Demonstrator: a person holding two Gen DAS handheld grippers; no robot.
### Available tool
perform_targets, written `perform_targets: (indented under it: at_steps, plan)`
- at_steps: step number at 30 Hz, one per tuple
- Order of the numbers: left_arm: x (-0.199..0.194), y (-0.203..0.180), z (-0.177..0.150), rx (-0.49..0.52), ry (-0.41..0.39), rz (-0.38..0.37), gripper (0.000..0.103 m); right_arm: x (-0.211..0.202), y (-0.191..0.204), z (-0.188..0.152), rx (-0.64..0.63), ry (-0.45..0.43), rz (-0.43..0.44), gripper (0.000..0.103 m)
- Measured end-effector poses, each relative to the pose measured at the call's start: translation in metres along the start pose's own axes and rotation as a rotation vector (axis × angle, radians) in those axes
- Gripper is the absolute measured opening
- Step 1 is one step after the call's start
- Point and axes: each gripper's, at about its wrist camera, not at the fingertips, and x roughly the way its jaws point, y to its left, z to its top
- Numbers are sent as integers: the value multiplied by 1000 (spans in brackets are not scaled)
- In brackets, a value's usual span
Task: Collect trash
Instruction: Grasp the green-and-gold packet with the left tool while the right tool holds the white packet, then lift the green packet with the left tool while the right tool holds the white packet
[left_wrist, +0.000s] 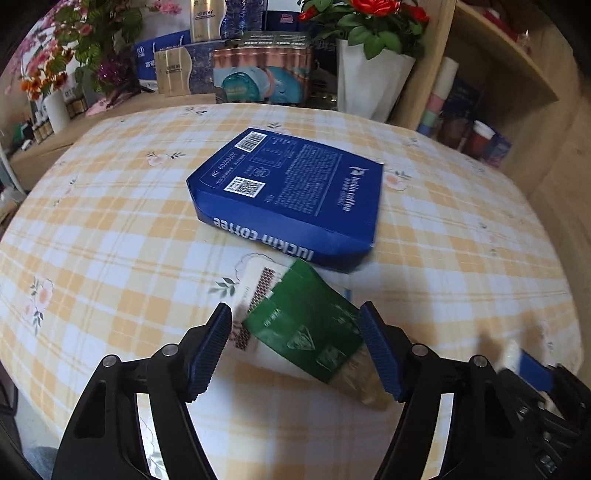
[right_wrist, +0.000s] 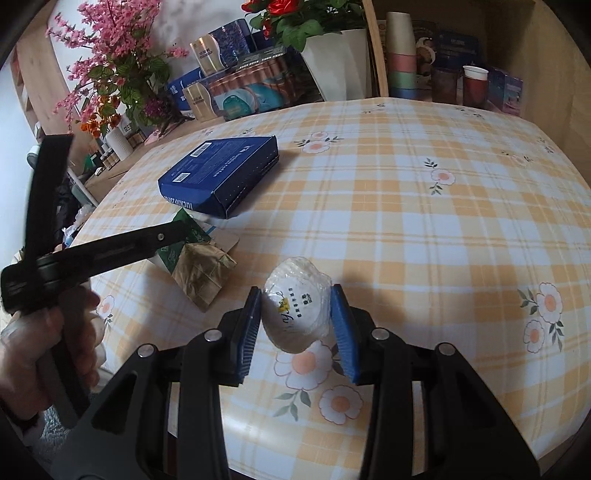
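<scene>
The green packet (left_wrist: 306, 328) lies flat on the worktop (left_wrist: 110, 229), just in front of the blue coffee box (left_wrist: 291, 195) and overlapping a white card (left_wrist: 255, 284) with a dotted strip. The left hand-held gripper (left_wrist: 295, 350) sits around it with its jaws held wide: the right pad meets the packet's edge, while the left pad looks a shade clear of it, so I read this as a grip not yet made. From the right wrist view the packet's near end shows as crumpled gold foil (right_wrist: 203, 273), which will likely fold rather than resist.

To do this well, I would bring the pads low enough to catch the packet itself, not just the card beneath, and close slowly so the thin foil bunches between them instead of sliding out. Lifting straight up should keep it from dragging the card or nudging the box.

The right hand-held gripper (right_wrist: 295, 317) is already clamped on a white wrapped ball (right_wrist: 295, 306) with printed lettering, held above the checked cloth. It should keep that squeeze steady and stay to its own side, since the two tools are close together.
</scene>
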Motion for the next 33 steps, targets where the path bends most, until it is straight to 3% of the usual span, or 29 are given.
perform_targets:
  at_steps: [3,11,15,20,26,33]
  plan:
    - [2,5,0,20,7,-16,70,-2,-5,-1,18,-7,4,40]
    - [-2,16,-7,238,26,-96,70,-4,-4,-3,33,-20,25,40]
    - [-2,32,-5,300,39,-58,70,-4,-1,-4,38,-18,32,40]
    - [-6,57,2,162,71,-70,71,-4,5,-5,37,-20,41,40]
    - [-20,49,-7,206,31,-73,71,-10,7,-6,37,-30,44,40]
    - [-39,68,-18,-75,67,-131,71,-10,7,-8,43,-26,48,40]
